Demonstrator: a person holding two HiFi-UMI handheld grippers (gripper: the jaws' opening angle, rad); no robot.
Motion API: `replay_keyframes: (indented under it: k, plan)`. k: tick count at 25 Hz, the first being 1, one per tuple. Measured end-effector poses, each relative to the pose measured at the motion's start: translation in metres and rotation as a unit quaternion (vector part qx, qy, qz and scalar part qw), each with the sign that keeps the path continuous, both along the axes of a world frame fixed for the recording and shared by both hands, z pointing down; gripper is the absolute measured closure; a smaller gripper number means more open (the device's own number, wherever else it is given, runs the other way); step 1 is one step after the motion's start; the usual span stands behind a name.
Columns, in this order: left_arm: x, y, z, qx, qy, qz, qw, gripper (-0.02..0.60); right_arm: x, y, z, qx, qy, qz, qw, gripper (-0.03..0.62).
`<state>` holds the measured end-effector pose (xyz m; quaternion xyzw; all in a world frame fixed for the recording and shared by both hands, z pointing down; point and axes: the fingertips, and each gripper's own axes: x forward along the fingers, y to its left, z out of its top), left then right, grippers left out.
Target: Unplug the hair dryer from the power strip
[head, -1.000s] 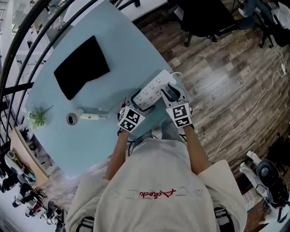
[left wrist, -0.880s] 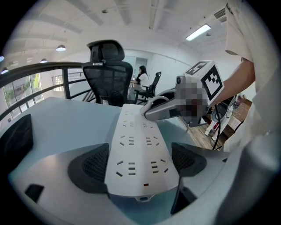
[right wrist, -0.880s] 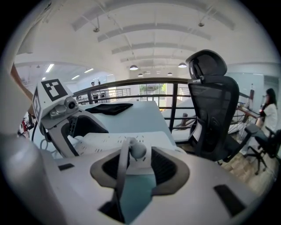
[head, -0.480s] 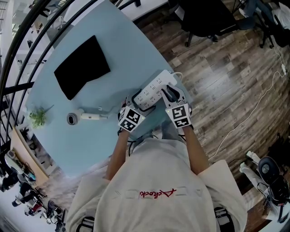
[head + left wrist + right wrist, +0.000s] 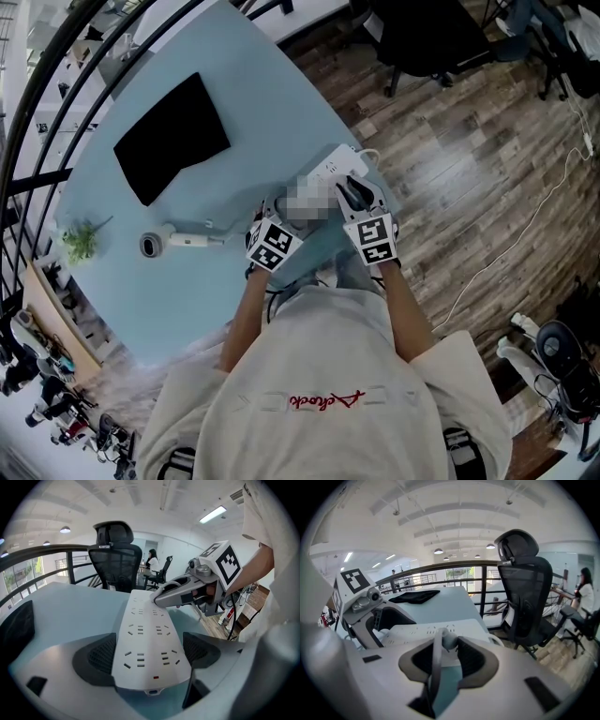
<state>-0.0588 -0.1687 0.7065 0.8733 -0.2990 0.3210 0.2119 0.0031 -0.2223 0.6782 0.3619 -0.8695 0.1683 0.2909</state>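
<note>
Pinching the hair dryer's plug (image 5: 449,640), seated at the far end of the power strip (image 5: 143,620) by the edge of the table (image 5: 272,112), in the half-closed right tool (image 5: 449,657). Clamping the strip's near end in the left tool (image 5: 149,662). Likely needing a straight pull, not twisting, keeping the strip pinned.

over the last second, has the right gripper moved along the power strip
No. The right gripper sits at the same end of the power strip, near the table's right edge, shut on the plug.
</note>
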Motion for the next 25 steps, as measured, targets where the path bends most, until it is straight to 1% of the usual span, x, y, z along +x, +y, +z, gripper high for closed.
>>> replay_keyframes:
  k: [3, 5, 11, 13, 15, 18, 19, 20, 21, 22, 23, 25]
  plan:
    - [0.0, 0.0, 0.0, -0.001, -0.001, -0.003, 1.0, 0.158, -0.001, -0.003, -0.016, 0.017, -0.016, 0.01, 1.0, 0.471]
    - [0.0, -0.001, 0.001, 0.0, 0.0, -0.003, 1.0, 0.158, -0.003, -0.004, -0.021, 0.023, -0.017, 0.004, 1.0, 0.471]
    - [0.001, 0.001, -0.005, 0.009, 0.01, 0.004, 0.9999, 0.158, -0.001, 0.001, -0.013, 0.008, -0.016, 0.0, 1.0, 0.471]
    - [-0.001, -0.002, -0.018, 0.027, 0.024, -0.005, 0.9993, 0.158, -0.001, 0.0, -0.014, 0.009, -0.019, 0.002, 1.0, 0.471]
    - [-0.004, -0.007, -0.037, 0.051, 0.039, -0.028, 0.9975, 0.158, 0.001, 0.001, -0.016, 0.007, -0.022, 0.003, 1.0, 0.471]
    - [-0.011, -0.015, -0.053, 0.078, 0.048, -0.054, 0.9943, 0.161, 0.003, 0.001, -0.017, 0.005, -0.028, 0.006, 1.0, 0.471]
    - [-0.012, -0.015, -0.055, 0.083, 0.05, -0.055, 0.9938, 0.183, 0.004, 0.002, -0.016, 0.004, -0.031, 0.007, 0.999, 0.471]
    - [-0.013, -0.014, -0.057, 0.088, 0.055, -0.056, 0.993, 0.309, 0.004, 0.002, -0.016, 0.005, -0.034, 0.008, 0.999, 0.471]
    - [-0.013, -0.013, -0.061, 0.091, 0.064, -0.06, 0.9919, 0.453, 0.005, 0.002, -0.016, 0.006, -0.037, 0.009, 0.999, 0.471]
    - [-0.012, -0.012, -0.064, 0.093, 0.077, -0.067, 0.9905, 0.574, 0.007, 0.003, -0.018, 0.009, -0.04, 0.009, 0.999, 0.471]
    - [-0.012, -0.011, -0.067, 0.092, 0.087, -0.075, 0.9891, 0.575, 0.007, 0.003, -0.021, 0.011, -0.042, 0.009, 0.999, 0.471]
    - [-0.009, -0.01, -0.07, 0.093, 0.095, -0.084, 0.9875, 0.574, 0.009, 0.004, -0.026, 0.017, -0.046, 0.008, 0.999, 0.471]
